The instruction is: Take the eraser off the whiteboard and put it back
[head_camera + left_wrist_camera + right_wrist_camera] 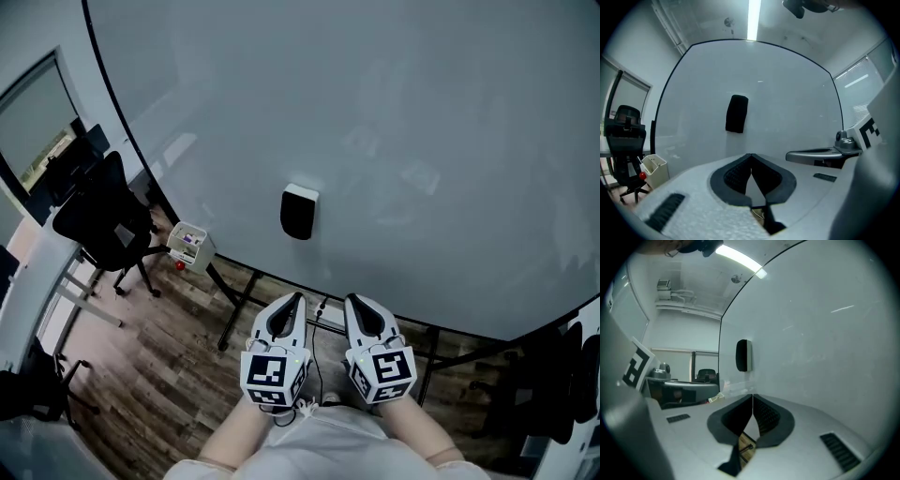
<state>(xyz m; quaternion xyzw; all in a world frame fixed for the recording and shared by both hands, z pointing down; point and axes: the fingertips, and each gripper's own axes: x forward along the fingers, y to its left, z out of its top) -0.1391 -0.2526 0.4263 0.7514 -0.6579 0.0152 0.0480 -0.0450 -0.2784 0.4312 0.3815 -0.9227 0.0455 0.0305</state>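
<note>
Left gripper (296, 300): jaws pressed together, nothing between them, aimed level at the whiteboard (441, 131). Eraser (299, 213) is stuck on the board, well apart, dead 12 o'clock of its tip. Right gripper (352, 300): also closed and empty, eraser at its 11. I'd open the left jaws first, approach square, pinch the long sides, pull straight off.

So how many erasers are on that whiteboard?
1: the black eraser, on the whiteboard left of centre. The board's right side is cut off, so another may hide there.
</note>
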